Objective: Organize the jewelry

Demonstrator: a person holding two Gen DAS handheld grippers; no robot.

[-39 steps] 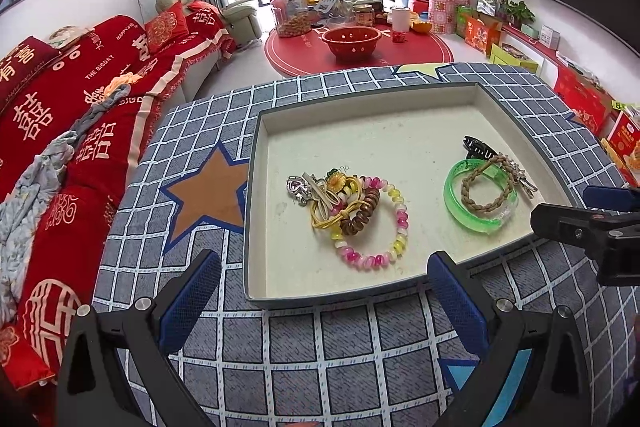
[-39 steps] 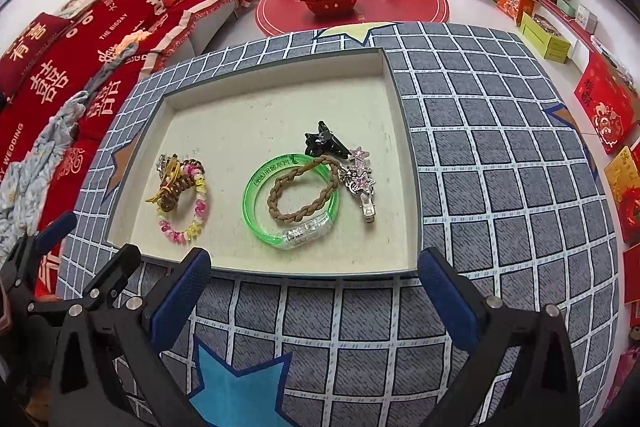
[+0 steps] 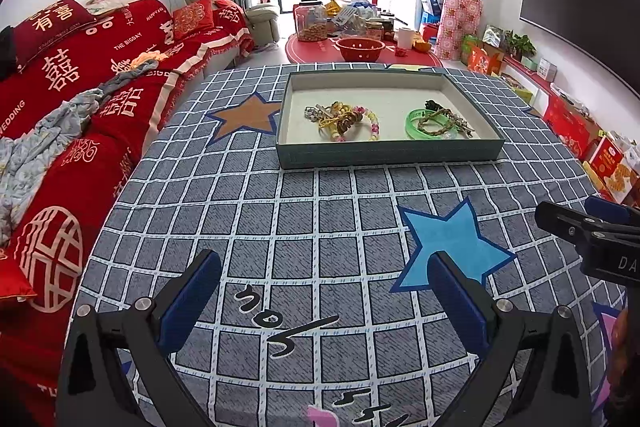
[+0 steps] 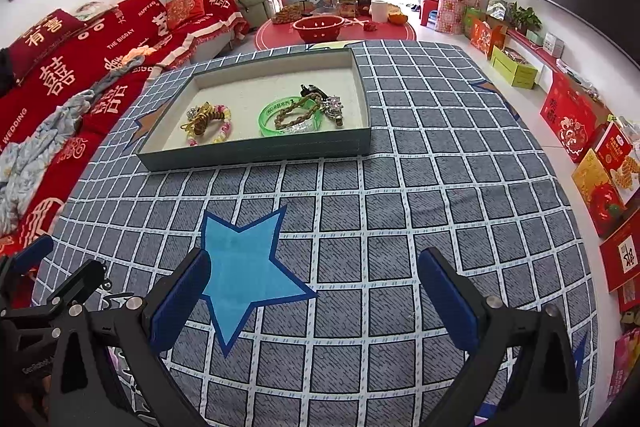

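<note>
The jewelry lies in a shallow tray (image 3: 390,157) on the desk (image 3: 320,227), well ahead of both hand-held grippers. It sits in two clusters that do not touch. The one nearer the left hand-held gripper's side is a pink and yellow bead bracelet (image 3: 370,127) tangled with a yellow cord (image 3: 330,123) and a small silver piece (image 3: 311,113). The other, ahead of the right hand-held gripper and slightly to its left, is a green bangle (image 4: 289,121) with a brown braided band (image 4: 298,111) lying across it, a black clip (image 4: 311,91) just beyond and a silvery clip (image 4: 334,109) touching its far side. The left hand-held gripper (image 3: 320,297) hangs over the checked cloth with its jaws wide apart and nothing between them. The right hand-held gripper (image 4: 316,291) is likewise spread apart and empty, above a blue star (image 4: 250,267) printed on the cloth. A red sofa (image 3: 80,87) stands off to the left of both.
</note>
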